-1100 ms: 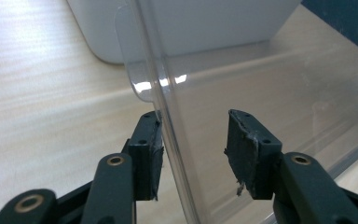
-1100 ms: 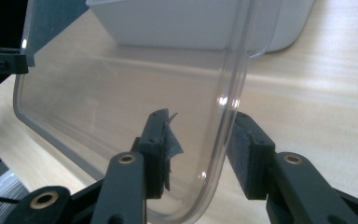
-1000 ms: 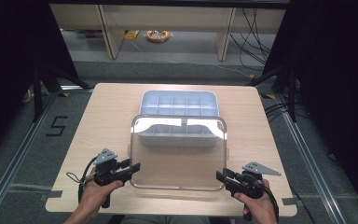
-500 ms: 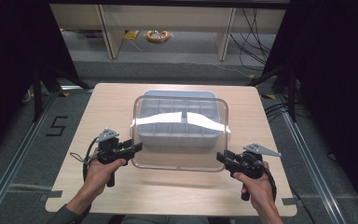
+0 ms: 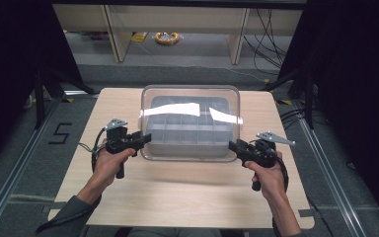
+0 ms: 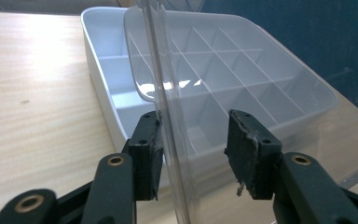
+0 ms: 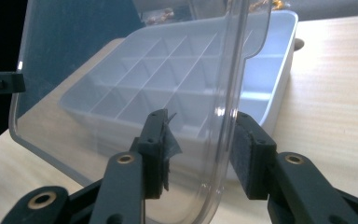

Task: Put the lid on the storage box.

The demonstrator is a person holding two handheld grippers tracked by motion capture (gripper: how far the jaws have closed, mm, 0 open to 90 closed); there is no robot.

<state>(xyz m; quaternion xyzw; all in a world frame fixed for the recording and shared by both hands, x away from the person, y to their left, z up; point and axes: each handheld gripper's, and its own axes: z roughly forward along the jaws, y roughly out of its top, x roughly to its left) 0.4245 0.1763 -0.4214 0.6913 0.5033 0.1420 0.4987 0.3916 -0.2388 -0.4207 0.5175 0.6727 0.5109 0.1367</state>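
Note:
A clear plastic lid (image 5: 192,95) hangs level over a white compartment tray (image 5: 187,132) on the wooden table. My left gripper (image 5: 145,139) is shut on the lid's left rim. My right gripper (image 5: 233,145) is shut on the right rim, and its jaws have just closed a little further on it. In the left gripper view the lid's edge (image 6: 168,116) runs between my left gripper's (image 6: 193,149) pads, with the tray's wall (image 6: 91,56) beyond. In the right gripper view the lid (image 7: 121,70) stands between my right gripper's (image 7: 198,144) pads, in front of the tray (image 7: 279,70).
The tray sits on the far half of the table (image 5: 187,197); bare wood lies between it and the person. A taped "5" (image 5: 59,133) marks the floor at left. Shelf legs, cables and a yellow object (image 5: 167,37) lie beyond the table.
Both hands have moved forward and up with the lid. It has travelled from the near side of the tray to directly above it.

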